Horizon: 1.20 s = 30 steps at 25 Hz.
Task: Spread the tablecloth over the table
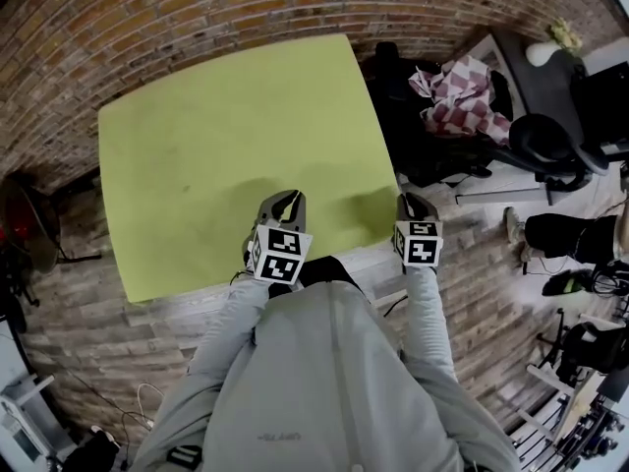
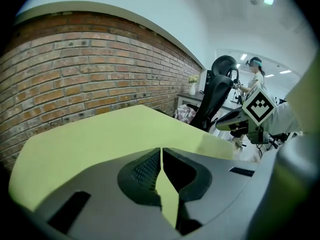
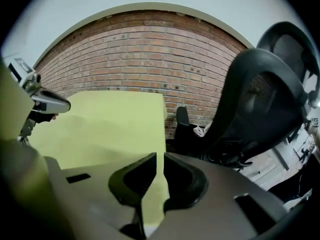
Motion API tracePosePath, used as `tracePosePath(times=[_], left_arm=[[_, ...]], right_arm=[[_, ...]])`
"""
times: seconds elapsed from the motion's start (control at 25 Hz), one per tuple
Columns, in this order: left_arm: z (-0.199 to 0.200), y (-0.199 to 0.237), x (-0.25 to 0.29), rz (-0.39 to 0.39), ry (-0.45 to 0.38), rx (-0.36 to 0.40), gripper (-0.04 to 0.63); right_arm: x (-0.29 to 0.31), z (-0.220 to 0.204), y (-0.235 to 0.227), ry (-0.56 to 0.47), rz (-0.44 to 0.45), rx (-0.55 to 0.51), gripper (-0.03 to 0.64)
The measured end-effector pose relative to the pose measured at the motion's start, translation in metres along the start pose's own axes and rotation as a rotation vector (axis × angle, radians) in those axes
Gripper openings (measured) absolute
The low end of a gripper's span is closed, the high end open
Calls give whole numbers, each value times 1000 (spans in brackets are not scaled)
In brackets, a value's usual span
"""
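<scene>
While looking steeply down in the head view, seeing the tablecloth point(image 1: 236, 155) covering nearly the whole table point(image 1: 366, 257), with only a pale strip of tabletop showing bare along the near edge. Lying as a four-cornered sheet, seeming somewhat longer from left to right than from near to far, though bending under the wide lens. Sitting askew to the picture: running its long axis from the lower left up toward the upper right, pointing its far right corner toward the brick wall point(image 1: 197, 8). Looking plain yellow-green, unpatterned and mostly smooth, bulging up slightly and casting a soft shadow beside the near right corner.

Pinching the cloth along its near side with the left gripper point(image 1: 285, 203), holding its ribbed pads point(image 2: 145, 170) almost together at the tips, with a thin wedge of yellow-green fabric passing between them. Gripping the cloth at its near right corner with the right gripper point(image 1: 414, 205), likewise pressing its jaws nearly shut on a narrow fold of the same fabric.
</scene>
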<state>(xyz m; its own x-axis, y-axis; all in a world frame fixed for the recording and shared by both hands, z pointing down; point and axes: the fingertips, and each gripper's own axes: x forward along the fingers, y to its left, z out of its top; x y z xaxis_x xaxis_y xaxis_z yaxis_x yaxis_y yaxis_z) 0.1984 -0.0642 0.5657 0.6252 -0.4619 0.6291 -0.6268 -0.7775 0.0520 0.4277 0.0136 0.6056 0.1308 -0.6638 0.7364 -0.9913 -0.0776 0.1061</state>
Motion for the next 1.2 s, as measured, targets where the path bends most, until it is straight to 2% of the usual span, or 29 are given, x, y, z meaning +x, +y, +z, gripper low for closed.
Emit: tracePosePath(times=[0.28,0.52,0.76,1.04,1.2], left_arm=[[3,57,-62,91,-72,-25,29],[-8,128,-138,228,-154,-93,29],[-25,183,-218,338,-236,-150,29],[-18,200,-280,336,-379,-164,28],[-19,196,-306,325,-430,-155,28]], right_arm=[[-2,73,105,-112,120,-101,28],[-28,136,191,-266,225,-129,28],[-75,180,246,-441,283,-119,26],[-131,202,291,-610,402,-90,26],[-161,201,301,-698,415,-67,25]])
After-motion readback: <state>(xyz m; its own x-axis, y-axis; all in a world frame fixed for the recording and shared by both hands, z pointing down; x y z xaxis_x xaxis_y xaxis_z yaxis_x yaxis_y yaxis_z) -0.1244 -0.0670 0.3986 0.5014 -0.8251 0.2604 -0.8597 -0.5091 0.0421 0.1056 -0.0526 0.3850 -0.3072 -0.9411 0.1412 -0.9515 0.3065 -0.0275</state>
